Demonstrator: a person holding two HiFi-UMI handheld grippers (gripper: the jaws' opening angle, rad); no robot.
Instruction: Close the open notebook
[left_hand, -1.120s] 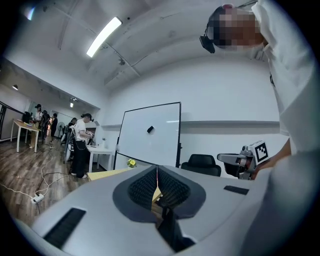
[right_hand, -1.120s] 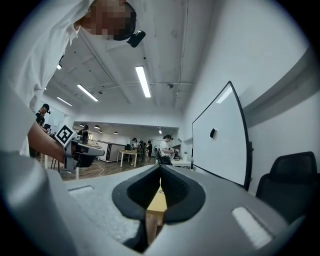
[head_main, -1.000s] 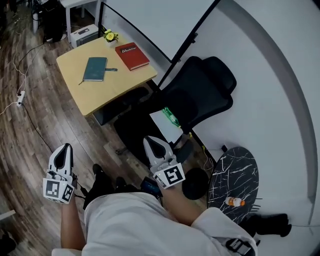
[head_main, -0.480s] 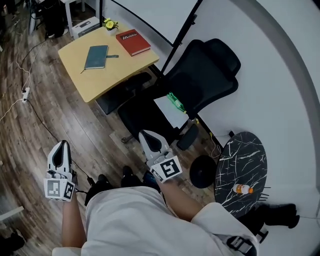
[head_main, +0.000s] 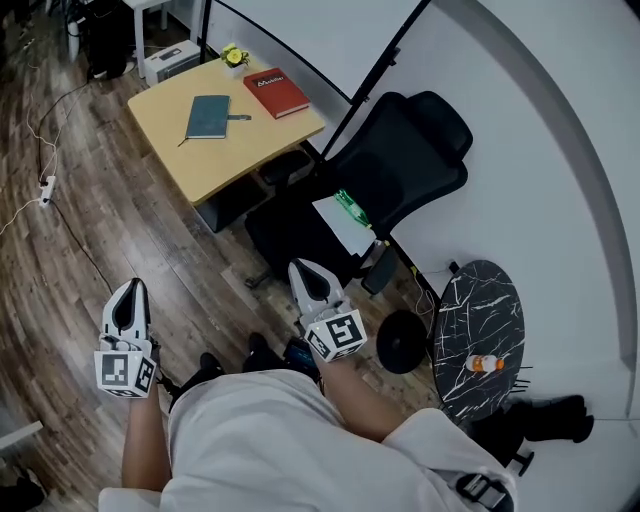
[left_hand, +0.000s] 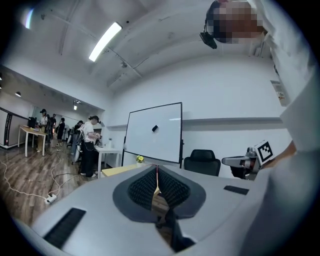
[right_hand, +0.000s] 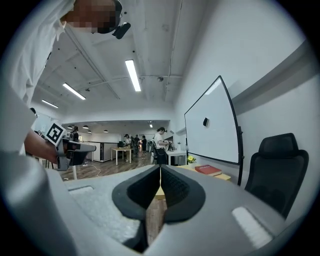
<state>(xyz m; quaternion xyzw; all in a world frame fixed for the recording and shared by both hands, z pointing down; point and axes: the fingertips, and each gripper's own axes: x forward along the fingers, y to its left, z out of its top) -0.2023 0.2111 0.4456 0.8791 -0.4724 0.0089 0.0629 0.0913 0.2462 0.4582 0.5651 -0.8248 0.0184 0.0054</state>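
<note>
shifted slightly since a second ago, left gripper and right gripper are held with jaws together, empty; well ahead of them, teal notebook appears already closed on desk

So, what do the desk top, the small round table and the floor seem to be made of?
Desk top: pale wood or laminate, matte; even yellowish surface, grain not readable.
Round table: black marble or a marble print; white veins on black.
Floor: brown wood planks or laminate; long boards with streaky grain.
</note>
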